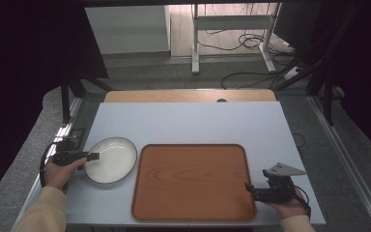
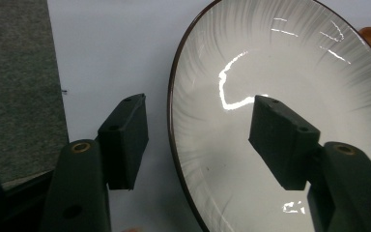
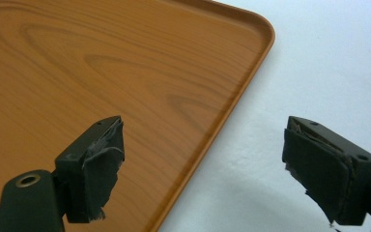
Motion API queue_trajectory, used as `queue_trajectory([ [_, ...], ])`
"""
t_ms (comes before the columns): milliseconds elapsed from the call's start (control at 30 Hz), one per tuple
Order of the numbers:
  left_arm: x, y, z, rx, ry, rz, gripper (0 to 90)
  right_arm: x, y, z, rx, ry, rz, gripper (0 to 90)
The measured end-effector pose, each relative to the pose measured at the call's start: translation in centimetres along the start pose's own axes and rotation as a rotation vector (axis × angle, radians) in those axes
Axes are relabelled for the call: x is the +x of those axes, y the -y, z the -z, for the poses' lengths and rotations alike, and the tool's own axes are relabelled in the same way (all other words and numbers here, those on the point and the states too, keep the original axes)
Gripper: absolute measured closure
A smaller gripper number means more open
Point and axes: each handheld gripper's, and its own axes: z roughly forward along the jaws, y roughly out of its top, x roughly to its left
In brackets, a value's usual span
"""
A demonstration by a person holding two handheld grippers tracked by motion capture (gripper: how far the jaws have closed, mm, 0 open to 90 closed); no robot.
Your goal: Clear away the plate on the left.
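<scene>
In the high view, a round white ceramic plate with a dark rim [image 1: 110, 160] lies on the white desk [image 1: 188, 123], just left of a rectangular wooden tray with rounded corners [image 1: 192, 181]. The left gripper [image 1: 92, 156] reaches over the plate's left edge, while the right gripper [image 1: 247, 186] sits at the tray's near right corner.

In the left gripper view, the left gripper [image 2: 198, 137] has its jaws wide open and straddling the plate's rim [image 2: 175, 145]: one jaw stands outside over the desk, the other over the plate's glossy inside. Nothing is gripped yet.

In the right gripper view, the right gripper [image 3: 203, 164] also has its jaws spread wide and empty, one over the tray's surface [image 3: 101, 63] and the other over the bare desk, with the tray's raised edge between them.

The step in hand looks like taking hold of the plate by its rim, probably to move it onto the tray. The next move calls for closing the left jaws squarely on the rim, and perhaps the right jaws on the tray's edge to steady it.
</scene>
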Motion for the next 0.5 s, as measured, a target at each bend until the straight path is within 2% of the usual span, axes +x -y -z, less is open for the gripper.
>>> queue_trajectory([
  [200,0.17,0.0,-0.06,-0.003,0.027,0.014,43.9,0.04,0.0,-0.05,0.003,-0.002,0.003,15.5],
  [367,-0.13,0.01,-0.45,0.002,0.04,0.012,47.1,-0.1,-0.01,0.03,0.002,0.005,0.005,15.5],
  [500,-0.14,0.04,-0.56,-0.003,0.045,0.026,48.0,-0.3,0.07,0.12,0.002,0.011,0.0,15.5],
])
